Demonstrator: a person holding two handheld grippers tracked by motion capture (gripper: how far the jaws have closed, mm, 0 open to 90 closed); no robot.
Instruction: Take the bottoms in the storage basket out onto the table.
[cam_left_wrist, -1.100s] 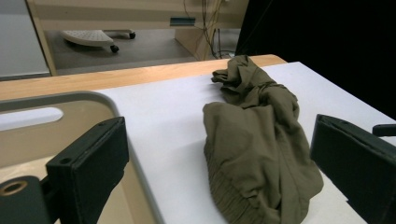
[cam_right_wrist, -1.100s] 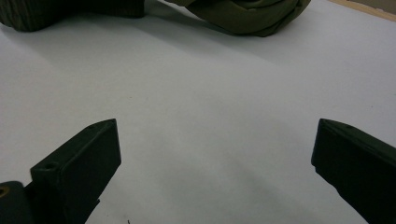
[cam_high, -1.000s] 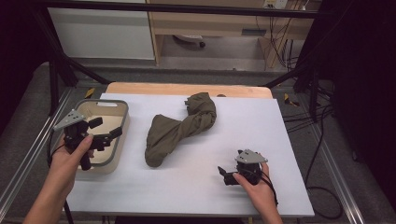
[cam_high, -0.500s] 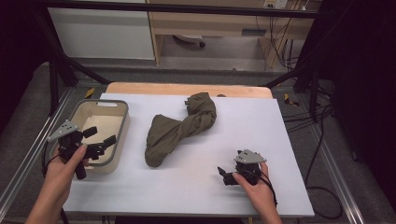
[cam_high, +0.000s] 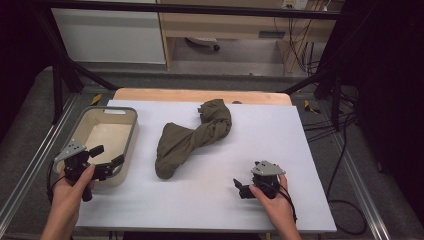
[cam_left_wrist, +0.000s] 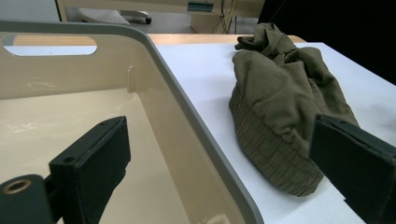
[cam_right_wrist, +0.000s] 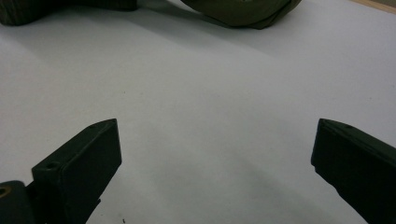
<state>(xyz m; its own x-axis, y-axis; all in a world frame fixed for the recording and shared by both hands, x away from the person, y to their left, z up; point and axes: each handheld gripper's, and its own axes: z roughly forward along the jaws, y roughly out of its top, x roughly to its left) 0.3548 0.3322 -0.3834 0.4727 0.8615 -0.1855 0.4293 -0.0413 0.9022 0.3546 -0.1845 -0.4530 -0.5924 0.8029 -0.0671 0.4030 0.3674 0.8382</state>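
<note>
A crumpled olive-green garment (cam_high: 192, 140) lies twisted across the middle of the white tabletop (cam_high: 270, 130). To its left stands an empty beige bin (cam_high: 133, 131) with a grey rim. My left gripper (cam_high: 109, 155) hangs open over the bin's near right corner. In the left gripper view the left gripper (cam_left_wrist: 219, 149) straddles the bin's rim (cam_left_wrist: 187, 102), one jaw inside the bin, the other toward the garment (cam_left_wrist: 280, 93). My right gripper (cam_high: 240, 189) rests open low over bare tabletop at the front right, pointing left. The right gripper (cam_right_wrist: 217, 140) holds nothing, with the garment (cam_right_wrist: 243, 11) well beyond it.
A wooden strip (cam_high: 200, 95) borders the table's far edge. Metal rails (cam_high: 30, 165) run along both sides, and black frame legs and cables (cam_high: 340, 125) stand at the right. Bare white surface lies between the garment and my right gripper.
My left gripper has drawn back toward the person and slightly left, from over the bin's middle to its near right corner. The right gripper and the garment have stayed put.
</note>
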